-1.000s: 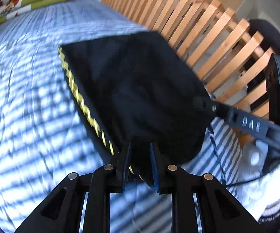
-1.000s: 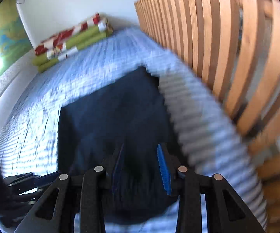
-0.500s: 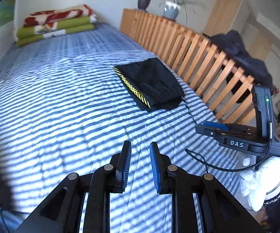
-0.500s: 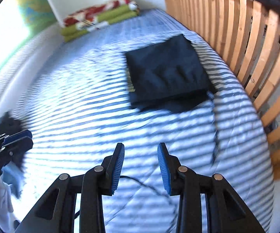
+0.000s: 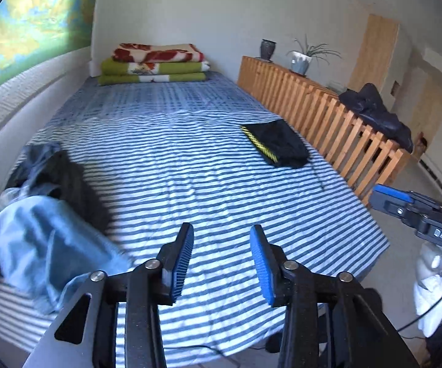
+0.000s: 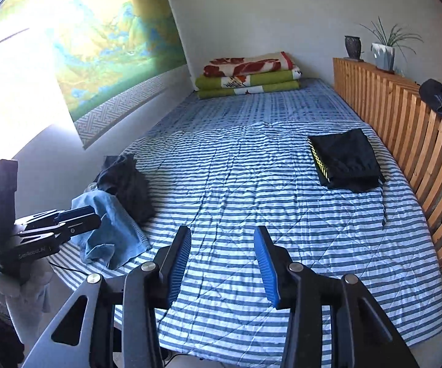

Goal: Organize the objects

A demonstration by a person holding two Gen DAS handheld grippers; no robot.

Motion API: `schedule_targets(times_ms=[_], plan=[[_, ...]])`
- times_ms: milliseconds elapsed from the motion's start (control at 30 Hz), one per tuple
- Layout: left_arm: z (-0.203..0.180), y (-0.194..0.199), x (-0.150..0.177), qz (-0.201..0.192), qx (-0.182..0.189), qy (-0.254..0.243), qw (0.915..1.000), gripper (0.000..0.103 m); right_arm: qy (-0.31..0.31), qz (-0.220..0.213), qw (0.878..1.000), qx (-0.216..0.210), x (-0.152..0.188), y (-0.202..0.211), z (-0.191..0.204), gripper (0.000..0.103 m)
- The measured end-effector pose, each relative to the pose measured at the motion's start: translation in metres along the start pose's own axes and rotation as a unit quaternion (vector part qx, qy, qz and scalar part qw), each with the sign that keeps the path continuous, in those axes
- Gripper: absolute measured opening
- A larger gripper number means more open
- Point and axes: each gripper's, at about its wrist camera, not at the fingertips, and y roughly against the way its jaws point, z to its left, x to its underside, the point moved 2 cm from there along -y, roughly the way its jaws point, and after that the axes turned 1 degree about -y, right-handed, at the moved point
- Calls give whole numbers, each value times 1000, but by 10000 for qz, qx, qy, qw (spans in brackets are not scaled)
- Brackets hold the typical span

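Left wrist view: left gripper [image 5: 221,259] — jaws wide apart, nothing between the blue pads, held above the near edge of the striped bedspread [image 5: 190,190].
Right wrist view: right gripper [image 6: 222,260] — jaws equally spread, holding nothing, over the near end of the same bedspread.
Folded black garment [image 6: 346,159]: lies flat well ahead and to the right of the right gripper, just beside the wooden slatted rail [image 6: 405,122]; a yellow-striped edge faces left.
Loose clothes [image 6: 119,208]: a crumpled light-blue piece and a dark one heaped ahead-left of the right gripper, close to the left gripper, near the bed's left side.
Stacked blankets [image 5: 153,67]: green and red-patterned, far ahead at the head of the bed against the wall.
Dark jacket [image 5: 374,110]: draped over the rail, far right.
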Motion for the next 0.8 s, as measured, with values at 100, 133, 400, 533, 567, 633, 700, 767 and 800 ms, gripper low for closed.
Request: schedule_targets(times_ms=[100, 133, 400, 533, 567, 633, 700, 767, 800], plan=[[10, 35, 28, -161, -164, 61, 9997, 58, 148, -96, 9998, 19, 25, 7, 28, 42], [11, 43, 37, -226, -236, 65, 9994, 59, 254, -181, 9994, 118, 36, 9, 38, 43], [4, 47, 111, -437, -777, 320, 9955, 78, 189, -100, 9991, 379, 101, -6, 64, 49], [3, 44, 131, -466, -934, 534, 9931, 79, -166, -90, 9987, 473, 117, -6, 55, 49], [3, 43, 134, -466, -1008, 554, 9923, 81, -214, -132, 9983, 533, 119, -5, 52, 49], [2, 41, 134, -471, -1126, 499, 9913, 83, -255, -130, 9978, 601, 121, -2, 50, 51], [-1, 35, 129, -465, -1151, 488, 9911, 84, -208, -41, 9978, 627, 123, -5, 48, 51], [1, 32, 126, -467, -1163, 512, 9908, 87, -136, -3, 9976, 685, 124, -10, 48, 51], [1, 30, 125, -469, -1196, 498, 9905, 88, -95, 10, 9976, 680, 124, -13, 48, 51]])
